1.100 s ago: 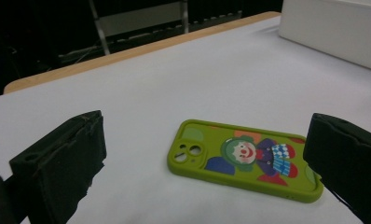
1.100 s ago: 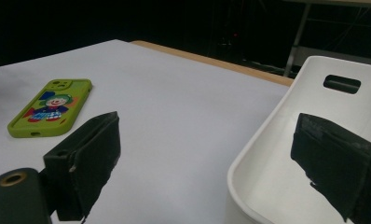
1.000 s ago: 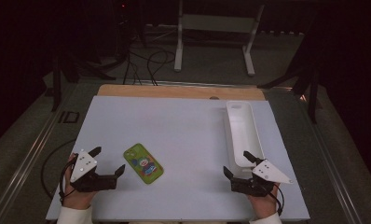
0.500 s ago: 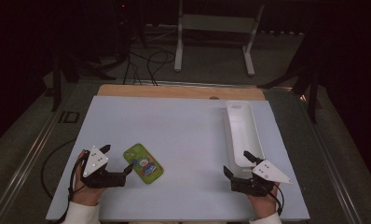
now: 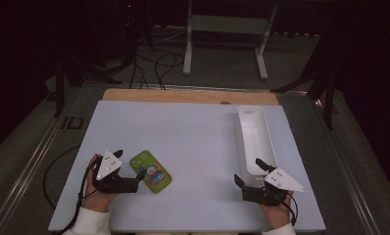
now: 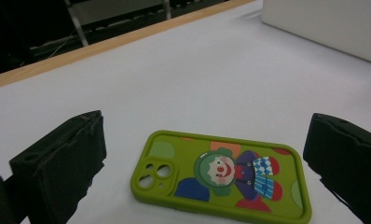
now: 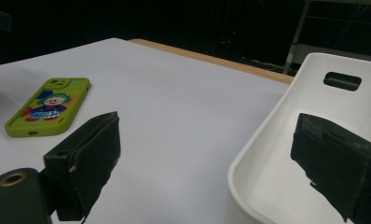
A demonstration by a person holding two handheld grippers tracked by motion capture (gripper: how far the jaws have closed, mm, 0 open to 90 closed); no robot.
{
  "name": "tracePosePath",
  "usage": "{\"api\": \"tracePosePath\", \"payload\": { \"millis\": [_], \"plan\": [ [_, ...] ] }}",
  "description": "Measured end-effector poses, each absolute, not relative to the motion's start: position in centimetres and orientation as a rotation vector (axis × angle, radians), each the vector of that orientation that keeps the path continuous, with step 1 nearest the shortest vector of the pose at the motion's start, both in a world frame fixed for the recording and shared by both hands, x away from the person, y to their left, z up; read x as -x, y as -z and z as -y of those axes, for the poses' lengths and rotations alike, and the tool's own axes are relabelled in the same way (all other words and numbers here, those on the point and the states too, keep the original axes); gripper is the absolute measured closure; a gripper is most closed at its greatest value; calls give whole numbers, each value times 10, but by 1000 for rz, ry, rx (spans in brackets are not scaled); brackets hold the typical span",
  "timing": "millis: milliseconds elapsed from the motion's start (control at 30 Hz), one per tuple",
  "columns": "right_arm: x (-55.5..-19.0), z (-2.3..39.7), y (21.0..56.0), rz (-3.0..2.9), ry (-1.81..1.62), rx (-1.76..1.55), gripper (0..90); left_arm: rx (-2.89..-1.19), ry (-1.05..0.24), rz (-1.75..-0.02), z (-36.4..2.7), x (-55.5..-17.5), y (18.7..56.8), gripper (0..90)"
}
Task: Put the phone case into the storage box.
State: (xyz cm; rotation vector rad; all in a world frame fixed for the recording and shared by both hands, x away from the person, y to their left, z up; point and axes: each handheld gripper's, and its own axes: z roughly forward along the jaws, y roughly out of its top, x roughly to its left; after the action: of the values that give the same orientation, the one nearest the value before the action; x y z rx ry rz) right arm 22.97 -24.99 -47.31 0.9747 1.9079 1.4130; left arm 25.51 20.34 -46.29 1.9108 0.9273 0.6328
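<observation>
A green phone (image 5: pixel 151 171) with a clown picture on its case lies flat on the white table, near the front left. My left gripper (image 5: pixel 131 164) is open right beside it, its jaws pointing at the phone's left end. In the left gripper view the phone (image 6: pixel 221 179) lies just ahead, between the two wide-apart jaws of the left gripper (image 6: pixel 208 123), untouched. My right gripper (image 5: pixel 247 170) is open at the front right, at the near end of a long white tray (image 5: pixel 254 137). The right gripper view has one jaw of the right gripper (image 7: pixel 208 119) over the tray's (image 7: pixel 314 93) near rim.
A wooden strip (image 5: pixel 183 95) runs along the table's far edge. Beyond it are a metal stand (image 5: pixel 227 29) and cables on the dark floor. The phone (image 7: pixel 51 107) lies far left in the right gripper view, with bare table between it and the tray.
My left gripper has moved right, up to the phone, and its jaws now flank the phone's end. The right gripper and the tray have stayed put.
</observation>
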Motion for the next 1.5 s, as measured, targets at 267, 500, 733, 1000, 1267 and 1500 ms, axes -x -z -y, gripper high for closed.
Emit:
{"api": "tracePosePath", "payload": {
  "millis": [267, 500, 733, 1000, 1267, 1500],
  "plan": [
    [-230, 250, 472, -1904, -1427, -982, 82, -1949, -598, -941, -194, -262, 465, 7],
    [-230, 251, 472, -1901, -1421, -983, 82, -1964, -570, -939, -185, -268, 464, 11],
    [-230, 251, 472, -1901, -1421, -984, 82, -1988, -554, -949, -177, -273, 465, 10],
    [-230, 251, 472, -1901, -1419, -986, 82, -2027, -540, -958, -169, -280, 469, 11],
    [-230, 251, 472, -1902, -1414, -986, 82, -2059, -522, -950, -156, -285, 472, 21],
    [-230, 251, 472, -1901, -1414, -988, 82, -2072, -507, -944, -147, -289, 474, 77]
  ]
}}
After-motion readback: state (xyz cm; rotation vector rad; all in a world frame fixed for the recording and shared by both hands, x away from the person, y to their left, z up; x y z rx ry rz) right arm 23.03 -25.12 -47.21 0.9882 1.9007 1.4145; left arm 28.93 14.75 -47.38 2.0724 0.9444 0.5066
